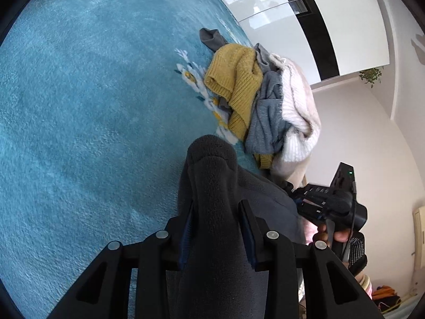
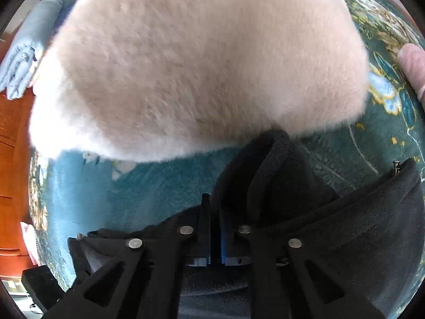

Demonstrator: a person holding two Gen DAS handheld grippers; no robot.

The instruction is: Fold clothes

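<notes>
Black hand-held gripper — silver screws

- The left wrist camera sits just behind the left gripper, looking forward and somewhat down along its fingers, across the blue carpet towards a pile of clothes and a white wall beyond.
- The right wrist camera looks steeply down along the right gripper, very near the carpet, with a fluffy cream garment filling its upper half.
- Both views share the carpet, the dark fleece garment and the cream garment; the left view also catches the right gripper at its right edge.
</notes>
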